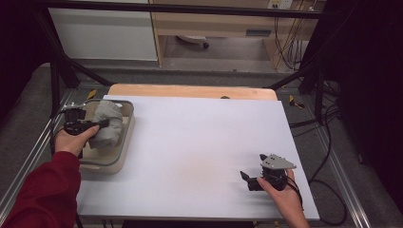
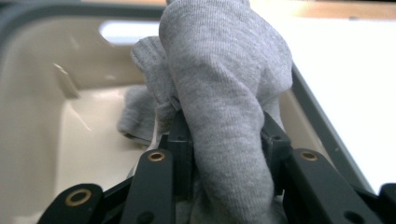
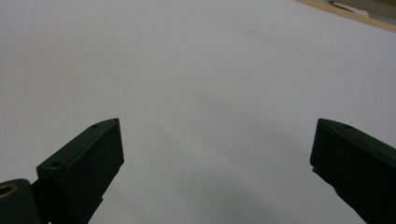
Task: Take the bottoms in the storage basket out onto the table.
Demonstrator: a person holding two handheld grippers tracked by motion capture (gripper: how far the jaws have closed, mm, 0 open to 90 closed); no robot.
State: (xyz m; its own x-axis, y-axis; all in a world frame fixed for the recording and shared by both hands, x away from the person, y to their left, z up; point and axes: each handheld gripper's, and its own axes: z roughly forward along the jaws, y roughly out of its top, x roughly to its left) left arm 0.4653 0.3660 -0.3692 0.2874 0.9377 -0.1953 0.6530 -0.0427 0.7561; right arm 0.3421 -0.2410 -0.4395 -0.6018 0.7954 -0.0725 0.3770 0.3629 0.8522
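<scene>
Grey cloth (image 2: 219,93): clamped in left gripper (image 1: 97,124) jaws over beige bin (image 1: 124,142), not yet released; right gripper (image 1: 252,176) jaws wide, idle above table (image 1: 190,142).

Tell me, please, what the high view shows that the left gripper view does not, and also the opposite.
The high view alone shows the right hand-held gripper resting open on the white table, and a red sleeve. The left gripper view alone shows the knit weave of the grey cloth pinched between its jaws. Both show the left hand-held gripper shut on that cloth over the beige bin.
</scene>
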